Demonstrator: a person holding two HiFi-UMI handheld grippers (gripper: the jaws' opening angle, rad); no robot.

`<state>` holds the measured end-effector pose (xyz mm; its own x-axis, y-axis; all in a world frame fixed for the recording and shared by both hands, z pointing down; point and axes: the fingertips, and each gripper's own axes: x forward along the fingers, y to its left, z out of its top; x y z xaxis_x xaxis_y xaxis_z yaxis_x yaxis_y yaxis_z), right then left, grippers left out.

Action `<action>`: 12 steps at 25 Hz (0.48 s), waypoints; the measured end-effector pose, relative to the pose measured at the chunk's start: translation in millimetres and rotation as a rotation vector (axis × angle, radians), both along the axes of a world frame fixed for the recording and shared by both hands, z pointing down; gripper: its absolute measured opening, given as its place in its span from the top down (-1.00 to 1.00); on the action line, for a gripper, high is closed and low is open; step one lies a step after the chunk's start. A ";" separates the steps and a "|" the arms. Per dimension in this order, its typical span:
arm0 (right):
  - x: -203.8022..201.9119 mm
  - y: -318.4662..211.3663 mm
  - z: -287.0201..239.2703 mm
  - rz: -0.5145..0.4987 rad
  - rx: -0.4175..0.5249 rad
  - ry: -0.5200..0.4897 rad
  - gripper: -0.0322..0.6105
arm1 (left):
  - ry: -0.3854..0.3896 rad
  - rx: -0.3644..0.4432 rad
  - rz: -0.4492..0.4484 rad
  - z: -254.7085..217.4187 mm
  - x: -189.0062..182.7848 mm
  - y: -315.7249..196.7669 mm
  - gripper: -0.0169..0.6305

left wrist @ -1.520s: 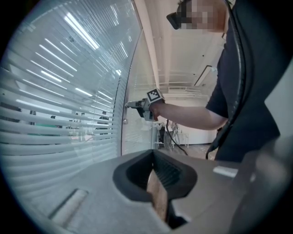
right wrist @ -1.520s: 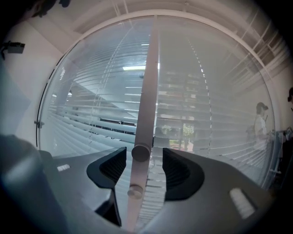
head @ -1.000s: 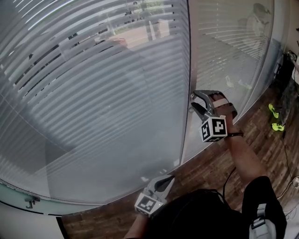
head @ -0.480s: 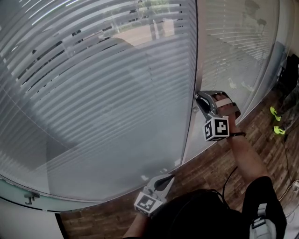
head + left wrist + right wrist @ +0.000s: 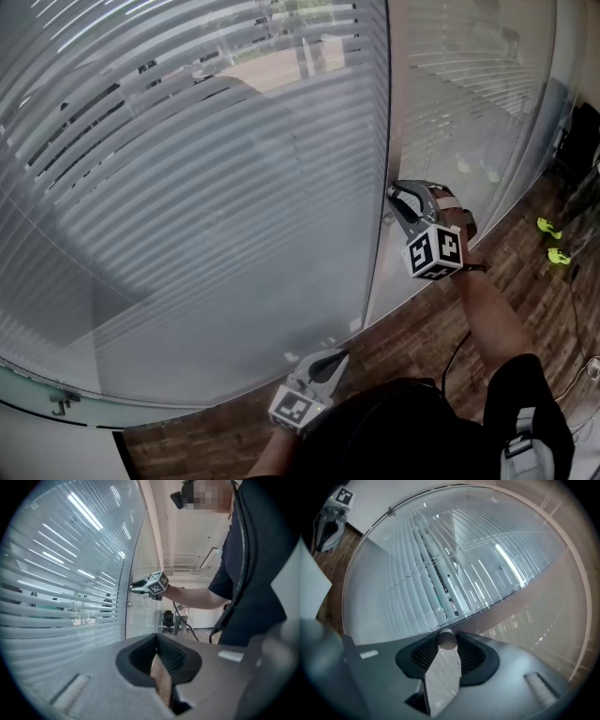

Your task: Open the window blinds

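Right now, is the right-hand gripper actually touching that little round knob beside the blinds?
Touching. The right gripper view shows the right gripper, whose jaws have just been closing, pressed on both sides of the round knob.

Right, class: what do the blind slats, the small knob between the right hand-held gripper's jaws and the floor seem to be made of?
Blind slats: thin pale strips with a soft sheen, probably painted aluminium or plastic. Knob: smooth grey round end with a satin glint, likely metal. Floor: brown planks with grain, wood or wood-look laminate.
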<state>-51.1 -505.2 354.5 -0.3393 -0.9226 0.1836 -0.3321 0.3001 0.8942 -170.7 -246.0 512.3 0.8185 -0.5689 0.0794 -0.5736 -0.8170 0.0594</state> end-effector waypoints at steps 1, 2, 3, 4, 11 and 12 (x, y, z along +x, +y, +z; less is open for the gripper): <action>0.4 0.2 0.4 -0.003 -0.024 -0.041 0.50 | -0.003 -0.007 0.001 -3.4 0.5 0.4 0.93; 0.7 0.3 -0.2 -0.005 -0.047 -0.088 0.50 | -0.006 -0.013 0.002 -7.1 1.2 0.7 0.93; 1.2 0.2 -1.3 -0.006 -0.069 -0.141 0.50 | -0.008 -0.016 0.002 -8.8 1.5 1.0 0.93; 2.0 -0.1 -2.6 -0.005 -0.091 -0.198 0.50 | -0.007 -0.013 0.001 -8.4 1.5 1.0 0.93; 9.9 -7.6 -0.7 -0.002 -0.238 -0.637 0.50 | -0.008 -0.030 0.005 -6.9 2.1 2.8 0.93; 12.2 -9.2 0.5 -0.001 -0.257 -0.700 0.50 | -0.009 -0.024 0.006 -5.0 1.8 2.7 0.93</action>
